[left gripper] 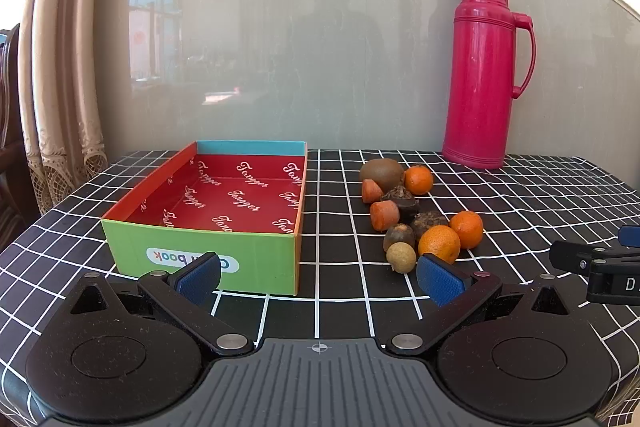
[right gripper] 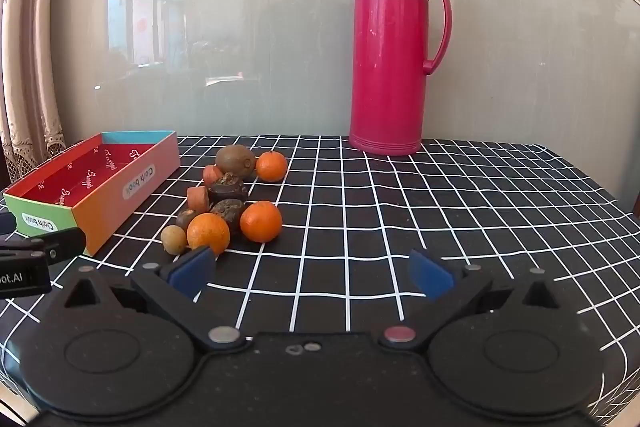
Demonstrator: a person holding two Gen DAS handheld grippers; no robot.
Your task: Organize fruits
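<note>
Left black two-finger gripper with blue pads: spread wide, grasping nothing, low over the black tablecloth with white grid lines. Right black two-finger gripper with blue pads: likewise spread wide and empty, beside the left one. Just ahead of the left gripper, touching nothing else: open shallow cardboard box, green and orange outside, red printed lining inside, nothing in it. To the right of the box, in a loose cluster on the cloth: fuzzy brown kiwi at the back, three round orange tangerines, two orange carrot chunks, several dark brown knobbly water chestnuts, one small tan round longan nearest. Behind the cluster, against the glossy wall: tall magenta plastic thermos jug with handle, upright.
</note>
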